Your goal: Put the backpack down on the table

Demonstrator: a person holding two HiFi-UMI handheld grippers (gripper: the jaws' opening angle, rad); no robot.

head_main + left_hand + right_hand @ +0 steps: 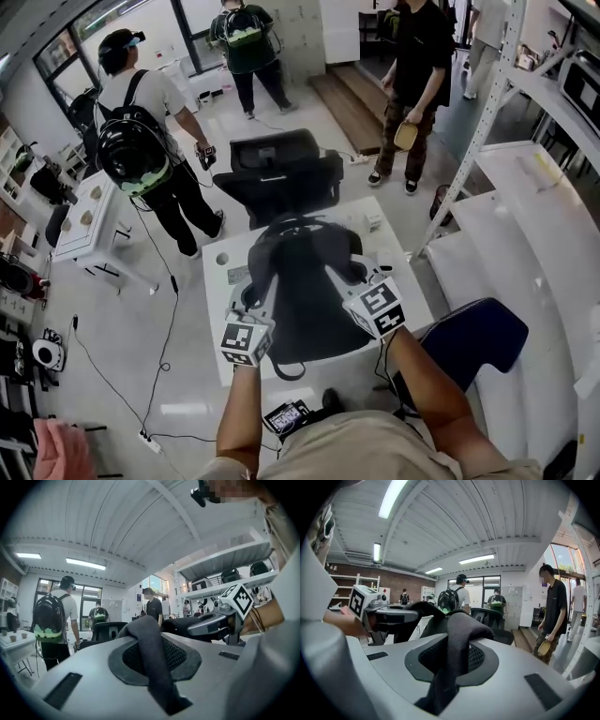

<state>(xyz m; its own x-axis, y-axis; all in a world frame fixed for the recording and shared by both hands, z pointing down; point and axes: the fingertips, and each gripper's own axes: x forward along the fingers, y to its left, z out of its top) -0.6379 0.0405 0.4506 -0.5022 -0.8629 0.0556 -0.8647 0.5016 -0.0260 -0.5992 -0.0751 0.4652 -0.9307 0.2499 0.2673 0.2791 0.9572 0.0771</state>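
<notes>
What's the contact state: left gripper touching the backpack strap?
Touching. The left gripper view shows the backpack strap clamped between the jaws of the left gripper, with no gap.

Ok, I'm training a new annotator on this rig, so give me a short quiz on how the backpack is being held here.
1. True or false: the left gripper is open and empty.
2. What is the right gripper shut on? A) a dark grey padded shoulder strap B) a chair armrest C) a cable
3. Fill in: in the head view, the dark grey fabric backpack is over the white square ____.
Key: 1 false, it is shut on the other shoulder strap; 2 A; 3 table.
</notes>
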